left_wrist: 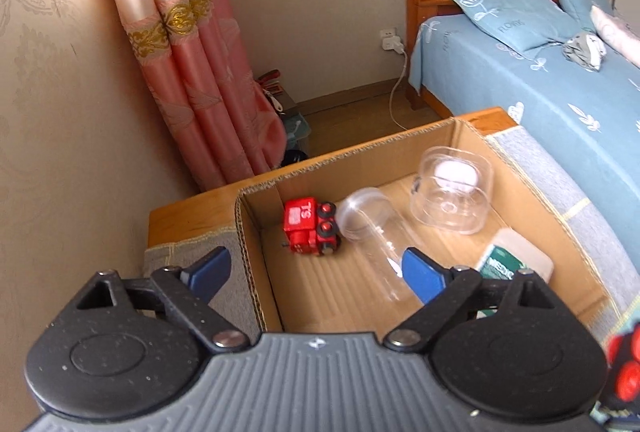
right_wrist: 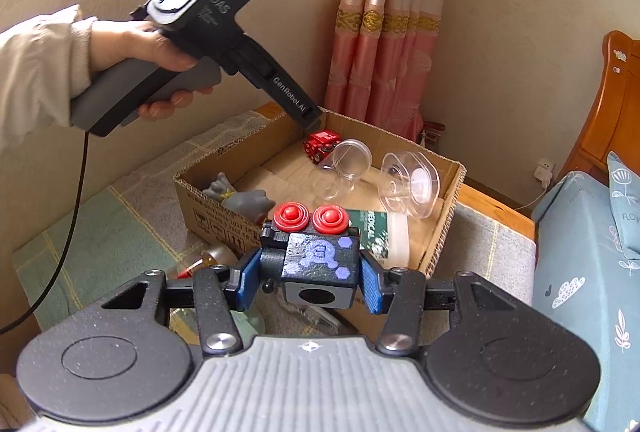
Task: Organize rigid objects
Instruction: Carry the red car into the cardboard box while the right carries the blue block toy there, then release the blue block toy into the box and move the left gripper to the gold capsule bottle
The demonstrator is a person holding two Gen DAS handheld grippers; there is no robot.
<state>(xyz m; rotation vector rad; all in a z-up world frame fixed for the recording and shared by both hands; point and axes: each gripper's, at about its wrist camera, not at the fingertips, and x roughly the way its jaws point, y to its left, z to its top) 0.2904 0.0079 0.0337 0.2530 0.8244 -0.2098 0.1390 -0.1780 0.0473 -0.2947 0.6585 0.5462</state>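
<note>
Red toy train (left_wrist: 310, 232), black toy car (right_wrist: 320, 264) with lilac hexagons, brown cardboard box (left_wrist: 352, 147)

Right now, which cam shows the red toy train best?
Left wrist. The red train lies on its side in the box's far corner, close and unblocked, with lettering and wheels clear. In the right wrist view it is small, far off and partly hidden behind the left gripper's tip and the clear tube.

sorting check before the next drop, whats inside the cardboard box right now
Inside the cardboard box: a red toy train, a clear tube on its side, a clear round container, a white medical pack and a grey figure. The near-left corner is hidden by the box wall.
</note>
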